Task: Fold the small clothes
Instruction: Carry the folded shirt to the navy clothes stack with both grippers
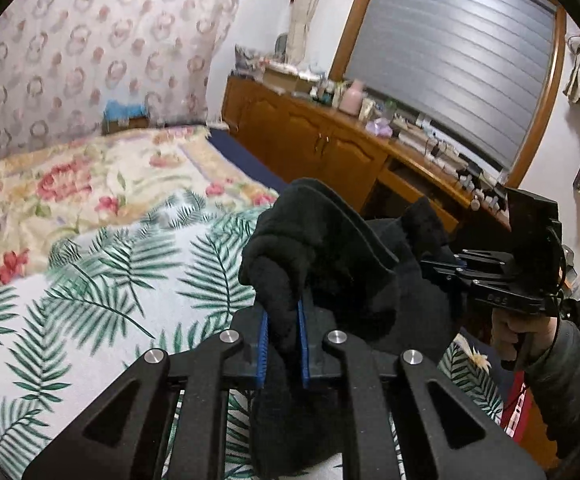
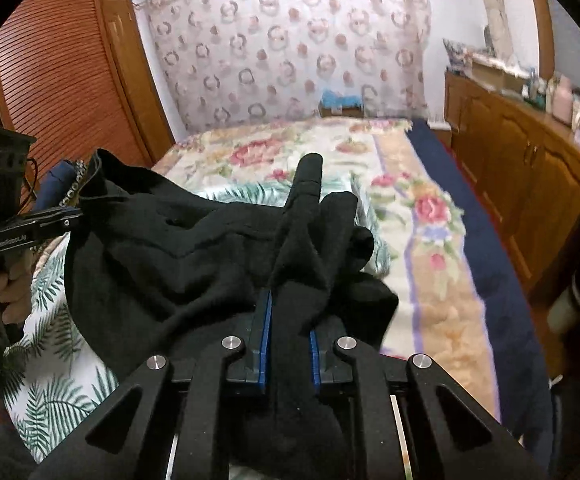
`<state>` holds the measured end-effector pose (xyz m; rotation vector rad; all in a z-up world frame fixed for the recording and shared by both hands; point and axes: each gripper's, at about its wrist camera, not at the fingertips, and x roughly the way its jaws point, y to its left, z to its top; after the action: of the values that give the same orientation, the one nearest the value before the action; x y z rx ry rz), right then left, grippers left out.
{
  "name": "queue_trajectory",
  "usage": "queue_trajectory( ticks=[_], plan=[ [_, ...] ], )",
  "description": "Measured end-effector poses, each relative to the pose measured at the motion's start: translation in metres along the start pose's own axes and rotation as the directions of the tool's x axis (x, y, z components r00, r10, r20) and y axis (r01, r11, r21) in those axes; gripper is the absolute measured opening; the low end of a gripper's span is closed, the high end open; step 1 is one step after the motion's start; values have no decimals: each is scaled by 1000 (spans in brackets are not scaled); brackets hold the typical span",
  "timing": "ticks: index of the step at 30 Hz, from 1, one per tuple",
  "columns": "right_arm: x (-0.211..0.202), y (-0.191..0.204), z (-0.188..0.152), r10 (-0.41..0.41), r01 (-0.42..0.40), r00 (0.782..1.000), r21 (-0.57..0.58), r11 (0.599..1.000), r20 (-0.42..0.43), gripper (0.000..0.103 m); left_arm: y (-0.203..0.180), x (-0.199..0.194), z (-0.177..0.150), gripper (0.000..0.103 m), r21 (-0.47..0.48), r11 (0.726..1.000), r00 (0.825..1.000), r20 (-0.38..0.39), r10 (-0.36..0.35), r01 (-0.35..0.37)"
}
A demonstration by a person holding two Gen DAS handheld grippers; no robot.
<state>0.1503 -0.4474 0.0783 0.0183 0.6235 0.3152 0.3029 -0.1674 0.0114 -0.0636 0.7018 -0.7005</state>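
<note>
At the bottom centre of both wrist views we have the left gripper (image 1: 283,344) and right gripper (image 2: 290,340) each clamped on a bunched edge of the black garment (image 2: 162,264), soft, light and floppy, slung above the leaf-print sheet (image 1: 90,288), so we judge flat hems the better hold

Support was a bed (image 2: 441,320). A floral blanket (image 2: 429,216), cream with pink roses and a purple border line, covered the far part; a white palm-leaf print cloth (image 1: 90,300) lay over the near part, touching and partly overlapping the floral one. A dark blue sheet (image 2: 485,240) showed along the cabinet-side edge. A black garment (image 2: 162,256) hung over the leaf cloth; whether it touched it, I couldn't tell.
</note>
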Motion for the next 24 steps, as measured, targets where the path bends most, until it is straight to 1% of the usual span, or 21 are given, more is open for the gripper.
queue_trajectory(
  ticks=[2,7,11,14,17,20,22,23,24],
  plan=[
    [0,7,6,3,-3,1000,-30,1000,15,15,1,-13,3,13,-1,1000,999,31,15,-15],
    [10,37,27,40,-35,998,-122,992,46,15,21,-52,5,13,-14,995,991,88,103,-102],
    [30,64,47,99,-89,994,-174,981,48,15,45,-86,0,13,-42,984,977,121,176,-172],
    [48,88,62,145,-132,988,-216,967,45,15,63,-114,-6,13,-64,973,962,150,229,-222],
    [64,111,76,189,-171,981,-262,950,44,15,82,-143,-12,13,-92,959,943,181,281,-268],
    [79,135,93,235,-211,971,-316,925,39,15,100,-173,-18,13,-126,940,917,213,338,-318],
    [93,148,110,261,-233,965,-360,904,33,15,112,-194,-24,13,-150,924,894,237,379,-352],
    [101,159,119,274,-242,961,-385,890,28,15,120,-207,-29,13,-168,910,876,252,411,-379],
    [106,170,126,286,-251,958,-414,875,25,15,125,-215,-33,13,-181,901,864,261,431,-395]
  ],
)
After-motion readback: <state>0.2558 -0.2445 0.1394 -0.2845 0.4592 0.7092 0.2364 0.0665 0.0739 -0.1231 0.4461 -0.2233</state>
